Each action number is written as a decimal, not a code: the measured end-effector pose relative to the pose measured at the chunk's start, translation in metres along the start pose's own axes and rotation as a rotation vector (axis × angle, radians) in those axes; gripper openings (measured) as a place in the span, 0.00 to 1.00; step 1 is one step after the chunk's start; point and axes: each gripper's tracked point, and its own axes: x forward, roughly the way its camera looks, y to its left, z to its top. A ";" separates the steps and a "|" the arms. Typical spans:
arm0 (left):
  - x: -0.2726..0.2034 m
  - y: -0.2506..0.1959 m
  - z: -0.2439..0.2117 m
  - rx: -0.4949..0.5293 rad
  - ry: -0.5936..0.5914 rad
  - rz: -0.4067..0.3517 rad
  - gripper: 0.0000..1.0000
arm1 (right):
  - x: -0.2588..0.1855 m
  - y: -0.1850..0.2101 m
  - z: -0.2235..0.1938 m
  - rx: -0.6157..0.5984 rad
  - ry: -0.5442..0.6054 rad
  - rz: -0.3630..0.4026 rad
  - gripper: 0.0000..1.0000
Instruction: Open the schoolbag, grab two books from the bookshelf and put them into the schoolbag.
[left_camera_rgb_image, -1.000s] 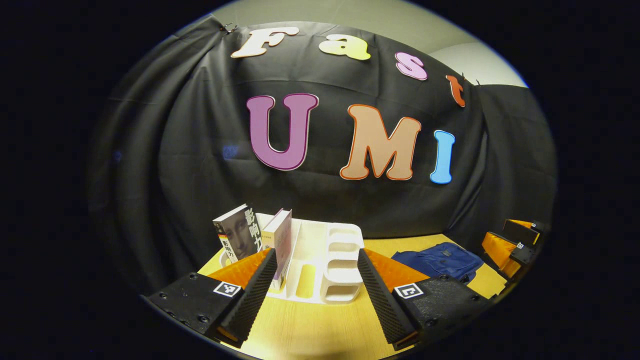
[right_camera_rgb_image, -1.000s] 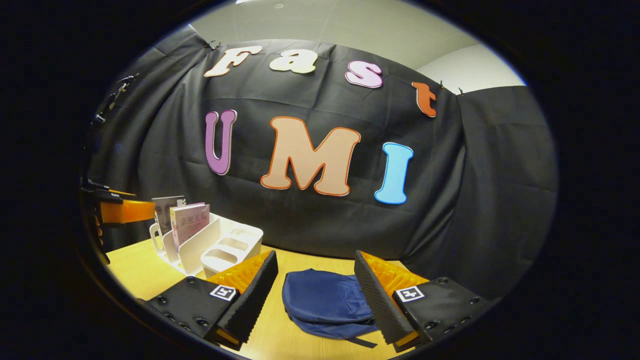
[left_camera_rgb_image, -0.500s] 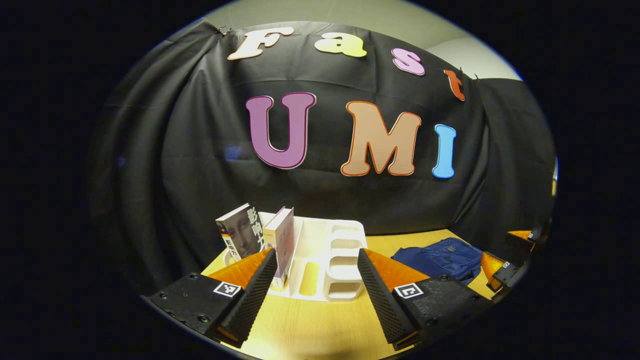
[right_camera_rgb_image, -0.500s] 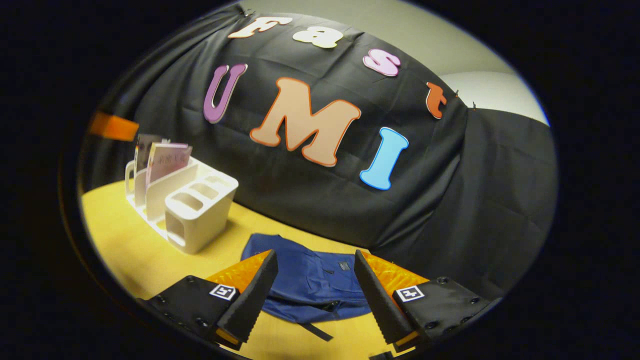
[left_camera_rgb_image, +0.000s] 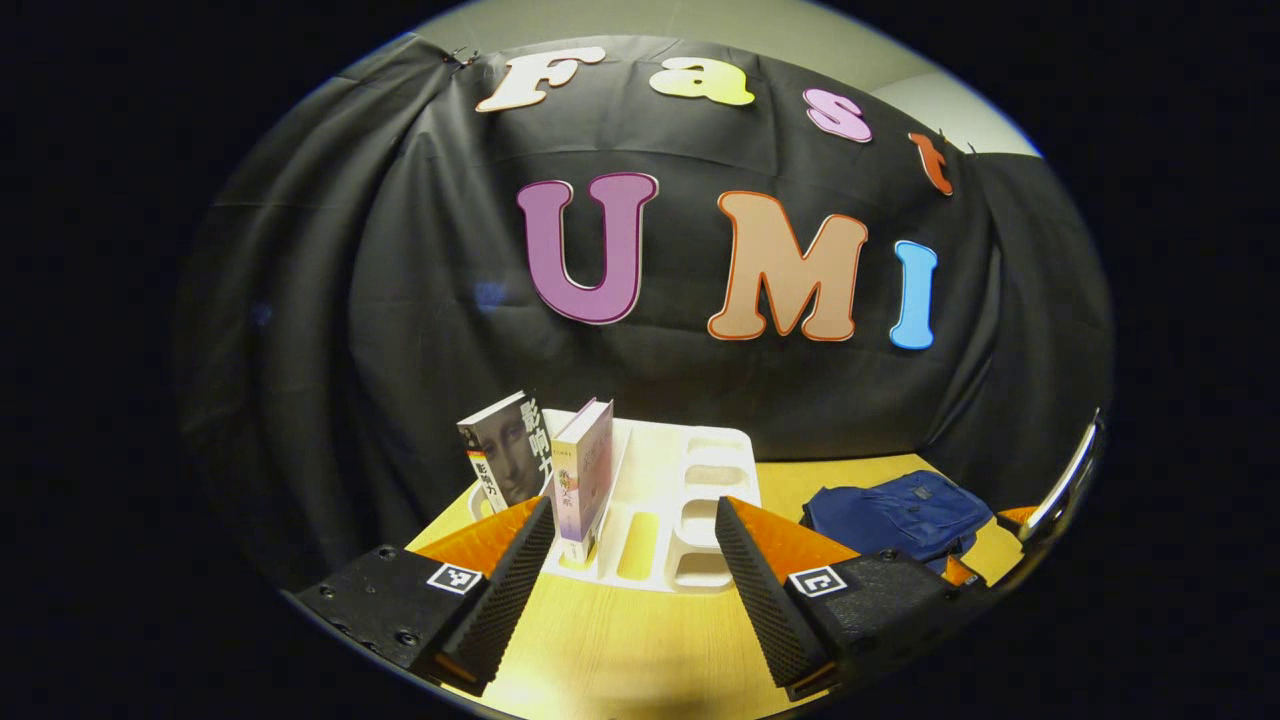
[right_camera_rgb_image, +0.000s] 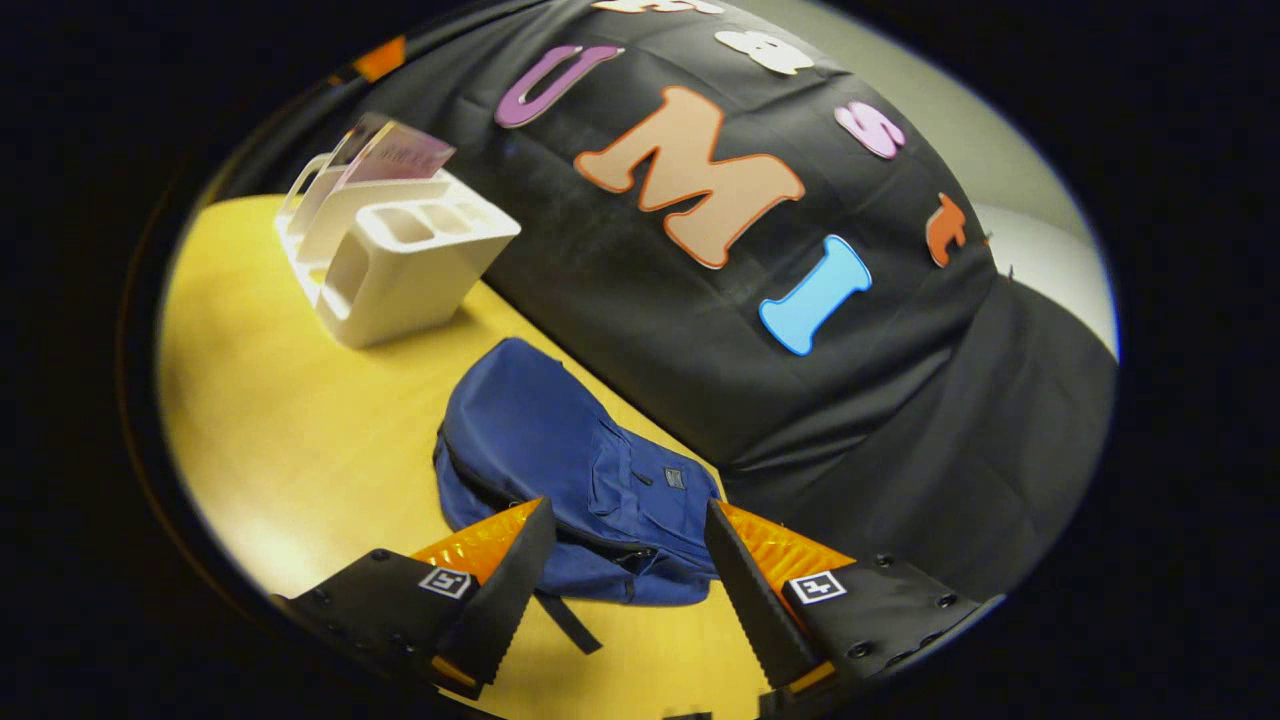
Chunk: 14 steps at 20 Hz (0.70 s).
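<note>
Left gripper view: bookshelf (left_camera_rgb_image: 690, 490) stands beside schoolbag (left_camera_rgb_image: 900, 510).

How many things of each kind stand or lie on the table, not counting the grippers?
Books: 2, one with a face on the cover and one pale pink, both upright in the bookshelf
Bookshelf: 1, white
Schoolbag: 1, blue, lying flat
Total: 4
</note>
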 end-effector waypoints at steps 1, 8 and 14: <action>0.000 0.001 -0.002 0.001 0.001 0.006 0.95 | 0.007 0.005 -0.005 -0.044 0.000 0.009 0.98; -0.002 0.016 -0.007 0.001 0.018 0.064 0.95 | 0.041 0.027 -0.012 -0.238 -0.034 0.034 0.90; -0.004 0.026 -0.014 -0.015 0.035 0.101 0.95 | 0.067 0.045 -0.024 -0.424 -0.025 0.063 0.98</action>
